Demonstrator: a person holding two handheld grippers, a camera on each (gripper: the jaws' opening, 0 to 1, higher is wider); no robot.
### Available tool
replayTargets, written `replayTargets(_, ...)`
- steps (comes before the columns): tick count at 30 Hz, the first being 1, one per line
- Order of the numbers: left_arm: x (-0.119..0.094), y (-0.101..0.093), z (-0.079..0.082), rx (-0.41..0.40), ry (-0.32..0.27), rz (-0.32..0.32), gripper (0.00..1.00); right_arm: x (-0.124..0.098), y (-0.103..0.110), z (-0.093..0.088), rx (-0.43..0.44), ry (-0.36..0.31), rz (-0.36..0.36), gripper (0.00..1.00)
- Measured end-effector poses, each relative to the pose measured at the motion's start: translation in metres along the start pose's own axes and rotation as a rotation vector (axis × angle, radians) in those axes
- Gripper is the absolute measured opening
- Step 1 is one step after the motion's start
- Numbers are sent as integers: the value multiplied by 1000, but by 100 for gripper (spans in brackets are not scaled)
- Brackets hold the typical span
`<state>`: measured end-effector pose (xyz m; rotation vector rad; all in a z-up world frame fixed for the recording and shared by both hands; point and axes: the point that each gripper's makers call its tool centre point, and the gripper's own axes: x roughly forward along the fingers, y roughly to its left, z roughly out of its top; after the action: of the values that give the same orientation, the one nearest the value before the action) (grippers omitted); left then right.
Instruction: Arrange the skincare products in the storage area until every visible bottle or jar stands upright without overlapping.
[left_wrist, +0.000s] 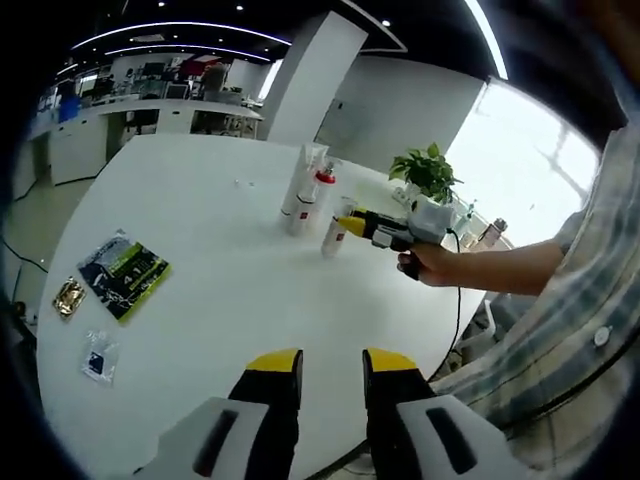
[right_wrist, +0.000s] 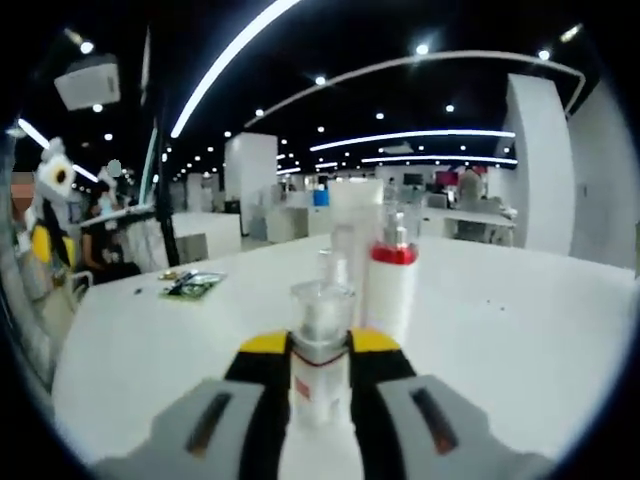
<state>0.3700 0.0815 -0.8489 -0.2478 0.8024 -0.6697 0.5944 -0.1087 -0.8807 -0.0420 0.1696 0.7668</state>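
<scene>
In the right gripper view, a small clear bottle (right_wrist: 319, 350) with a clear cap stands upright at lower centre, its long axis vertical, on the white worktop (right_wrist: 500, 330). The right gripper (right_wrist: 319, 345) has its yellow-tipped fingers (right_wrist: 264, 345) on either side of the bottle, closed against it. Just behind stands a white bottle with a red collar (right_wrist: 392, 285), also upright, and behind that a taller white tube (right_wrist: 352, 225), upright too. At left of centre a dark green packet (right_wrist: 192, 285) lies flat on the worktop.

In the left gripper view, the left gripper (left_wrist: 331, 365) rises from the bottom edge with its fingers (left_wrist: 275, 362) parted and nothing between them, hovering over bare worktop (left_wrist: 220, 300). Right of centre, a person's hand (left_wrist: 432, 262) reaches in from the right on a bare forearm, holding the right gripper (left_wrist: 349, 226) level against the small bottle (left_wrist: 336, 235). The red-collared bottle (left_wrist: 308, 205) and the tall tube (left_wrist: 301, 180) stand just left of it. A potted plant (left_wrist: 428, 180) sits beyond the hand. At left lie the green packet (left_wrist: 124, 272), a small gold packet (left_wrist: 68, 297) and a clear sachet (left_wrist: 99, 358), all well apart from the bottles.
</scene>
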Motion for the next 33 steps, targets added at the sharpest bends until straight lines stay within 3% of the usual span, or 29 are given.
replayTargets(10,1,0,2,-10,-12,1,24,-4,11,1,7,-6,26,20)
replayTargets(13,1,-2,3,-6,-13,0,24,-3,11,-5,-7,40,28,21)
replayTargets(14,1,-2,3,-5,-13,0,24,-3,10,-10,-13,66,26,22)
replayTargets(17,1,-2,2,-4,-12,1,24,-5,10,-9,4,56,24,33)
replayTargets(20,2,-2,1,-7,-11,3,24,-6,11,-11,21,66,27,31)
replayTargets(26,4,-3,0,-9,-5,2,24,-9,6,-24,43,144,4,32)
replayTargets(30,7,-4,-1,1,3,9,24,-14,3,-45,109,297,-65,27)
replayTargets(33,8,-4,-2,5,10,8,24,-11,3,-48,67,312,-64,27)
